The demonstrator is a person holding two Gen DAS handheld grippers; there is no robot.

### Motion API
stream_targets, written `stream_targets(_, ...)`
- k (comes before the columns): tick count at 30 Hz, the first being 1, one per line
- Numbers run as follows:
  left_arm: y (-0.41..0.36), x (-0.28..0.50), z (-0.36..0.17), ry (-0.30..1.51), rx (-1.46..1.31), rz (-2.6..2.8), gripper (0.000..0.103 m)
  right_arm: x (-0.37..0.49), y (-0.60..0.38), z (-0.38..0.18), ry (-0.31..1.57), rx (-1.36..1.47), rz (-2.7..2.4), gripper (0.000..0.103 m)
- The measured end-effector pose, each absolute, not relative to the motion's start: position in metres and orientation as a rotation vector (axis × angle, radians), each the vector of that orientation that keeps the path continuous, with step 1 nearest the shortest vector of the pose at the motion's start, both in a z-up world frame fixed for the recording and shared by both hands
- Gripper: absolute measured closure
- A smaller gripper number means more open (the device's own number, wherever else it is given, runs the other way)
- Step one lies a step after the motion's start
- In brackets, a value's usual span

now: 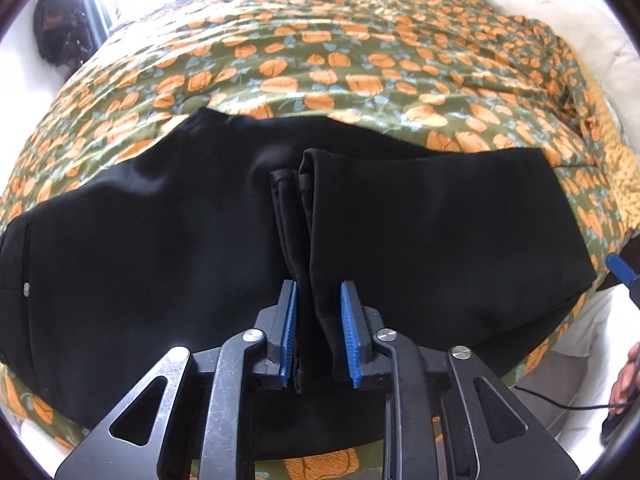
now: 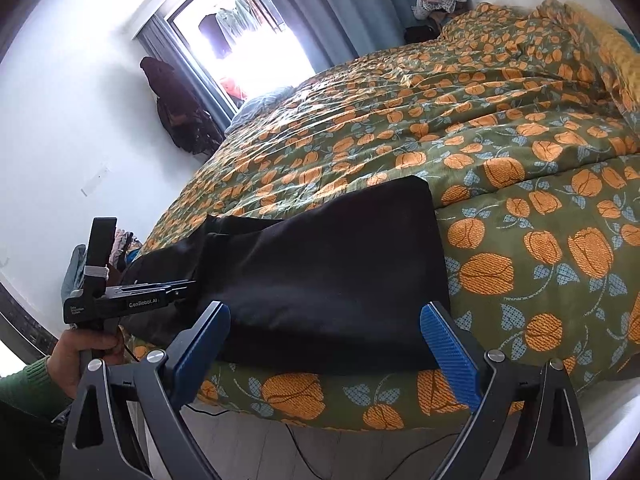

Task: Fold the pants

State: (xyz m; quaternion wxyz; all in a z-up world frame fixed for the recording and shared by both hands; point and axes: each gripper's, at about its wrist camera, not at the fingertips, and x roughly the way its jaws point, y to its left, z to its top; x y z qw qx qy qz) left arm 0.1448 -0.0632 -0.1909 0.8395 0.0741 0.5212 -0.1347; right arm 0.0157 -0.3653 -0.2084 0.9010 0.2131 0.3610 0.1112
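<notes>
Black pants (image 1: pixel 160 240) lie flat across the near edge of the bed's quilted bedspread (image 1: pixel 320 68), a shiny green cloth printed with orange flowers. The pants look smooth and matte, folded into a broad wedge. The left gripper (image 1: pixel 319 332) has a bunched ridge of pants fabric between its ribbed blue pads (image 1: pixel 289 332), though a small gap shows at the right pad. The right gripper (image 2: pixel 328 344) hangs just off the pants' near edge, blue pads wide apart, holding nothing.
</notes>
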Motion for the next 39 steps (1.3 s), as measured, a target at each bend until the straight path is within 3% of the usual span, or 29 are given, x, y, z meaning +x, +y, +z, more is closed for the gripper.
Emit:
stream_targets(5,-0.058,0.147,-0.196,1.127,0.105,-0.293,0.072,0.016,-0.370,-0.210,0.747,0.463,0.221,0.007)
stream_targets(9,-0.059,0.150,-0.196,1.137,0.094,-0.317,0.092,0.017,-0.369,-0.212,0.756,0.464,0.222,0.007)
stream_targets(11,-0.053,0.149,-0.187,1.129,0.032,-0.330,0.095,0.017,-0.370,-0.212,0.755,0.466,0.218,0.007)
stream_targets(18,-0.024,0.132,-0.148,1.073,-0.071,-0.346,0.096,0.010,-0.384,-0.207,0.719,0.495,0.172,0.007)
stream_targets(23,-0.007,0.142,-0.189,1.129,-0.087,-0.270,0.095,0.010,-0.411,-0.204,0.703,0.595,0.104,0.007)
stream_targets(28,-0.009,0.139,-0.191,1.111,-0.087,-0.269,0.094,0.039,-0.399,-0.169,0.668,0.469,0.243,0.007)
stream_targets(31,-0.006,0.141,-0.192,1.108,-0.098,-0.272,0.094,0.062,-0.374,-0.176,0.718,0.412,0.449,0.008)
stream_targets(33,-0.005,0.141,-0.192,1.108,-0.103,-0.274,0.092,0.080,-0.366,-0.213,0.875,0.417,0.523,0.008)
stream_targets(35,-0.008,0.141,-0.196,1.116,-0.107,-0.284,0.091,0.092,-0.371,-0.262,1.095,0.442,0.466,0.020)
stream_targets(36,-0.010,0.140,-0.196,1.112,-0.085,-0.281,0.091,0.090,-0.379,-0.264,1.079,0.465,0.458,0.035)
stream_targets(39,-0.012,0.140,-0.197,1.107,-0.064,-0.283,0.089,0.097,-0.399,-0.232,1.018,0.548,0.460,0.036)
